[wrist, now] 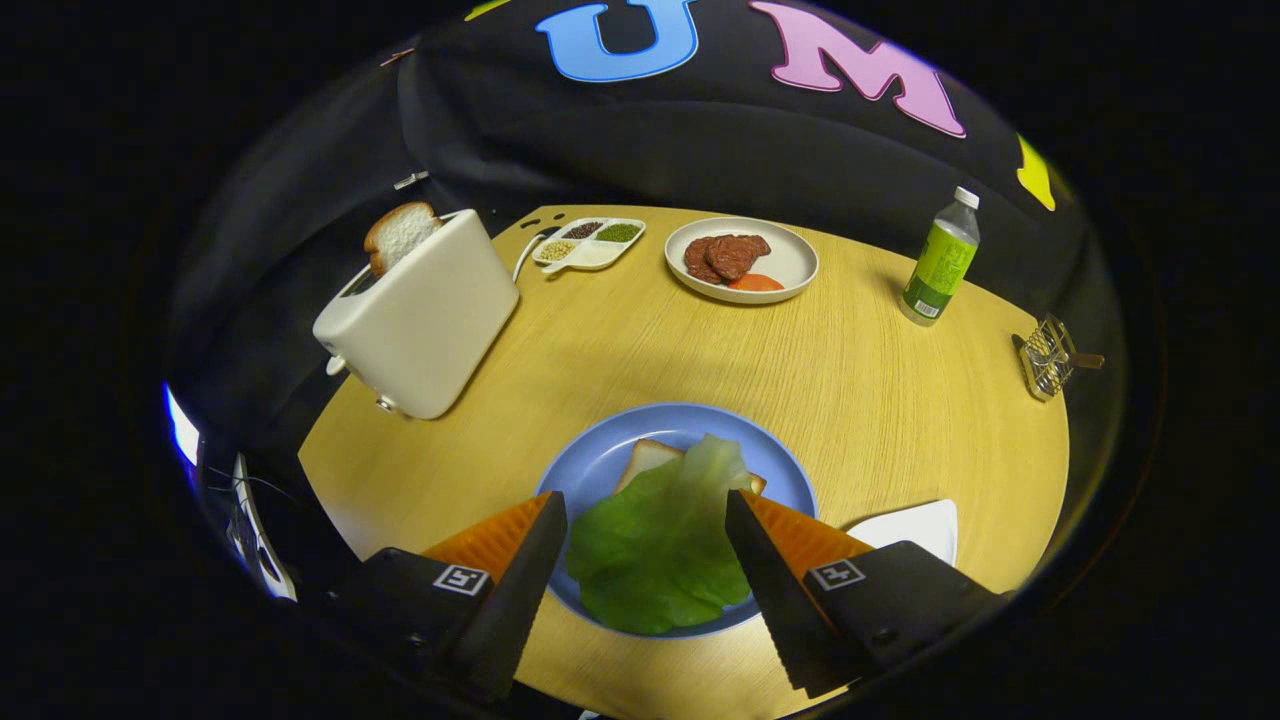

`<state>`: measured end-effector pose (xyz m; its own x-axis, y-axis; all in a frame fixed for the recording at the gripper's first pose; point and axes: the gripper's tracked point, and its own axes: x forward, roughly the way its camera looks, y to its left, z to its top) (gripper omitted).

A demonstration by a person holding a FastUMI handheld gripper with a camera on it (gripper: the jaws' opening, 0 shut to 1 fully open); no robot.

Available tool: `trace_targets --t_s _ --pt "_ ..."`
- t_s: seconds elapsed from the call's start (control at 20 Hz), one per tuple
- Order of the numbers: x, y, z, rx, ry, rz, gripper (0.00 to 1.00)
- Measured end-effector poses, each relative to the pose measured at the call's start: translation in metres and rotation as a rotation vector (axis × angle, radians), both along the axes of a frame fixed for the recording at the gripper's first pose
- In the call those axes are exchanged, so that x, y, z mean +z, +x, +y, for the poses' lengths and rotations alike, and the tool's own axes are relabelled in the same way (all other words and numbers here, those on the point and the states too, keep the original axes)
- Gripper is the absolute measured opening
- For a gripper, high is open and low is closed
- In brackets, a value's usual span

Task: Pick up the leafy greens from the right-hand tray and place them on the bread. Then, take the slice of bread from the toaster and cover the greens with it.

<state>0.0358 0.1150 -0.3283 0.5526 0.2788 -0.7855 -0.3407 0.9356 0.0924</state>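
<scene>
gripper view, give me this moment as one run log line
gripper: open, above greens | greens: on bread, blue plate | toaster: slice still in

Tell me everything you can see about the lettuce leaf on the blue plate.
The lettuce leaf is one large, bright green, crinkled piece with a paler rib running toward its far tip. It lies flat on the blue plate, draped over a bread slice whose far corners poke out beyond it. It sits between the fingers of the open claw, which do not press on it.
</scene>
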Motion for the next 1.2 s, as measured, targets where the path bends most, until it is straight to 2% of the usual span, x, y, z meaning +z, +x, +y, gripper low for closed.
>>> trace_targets --t_s 0.3,0.6,0.95,1.2 --pt "0.045 0.009 0.012 -0.004 0.046 -0.090 0.99" --pt "0.110 0.027 0.043 0.049 0.071 -0.222 0.99" --pt "0.166 0.057 0.113 0.111 0.137 -0.323 0.99" --pt "0.178 0.071 0.170 0.175 0.141 -0.351 0.99"
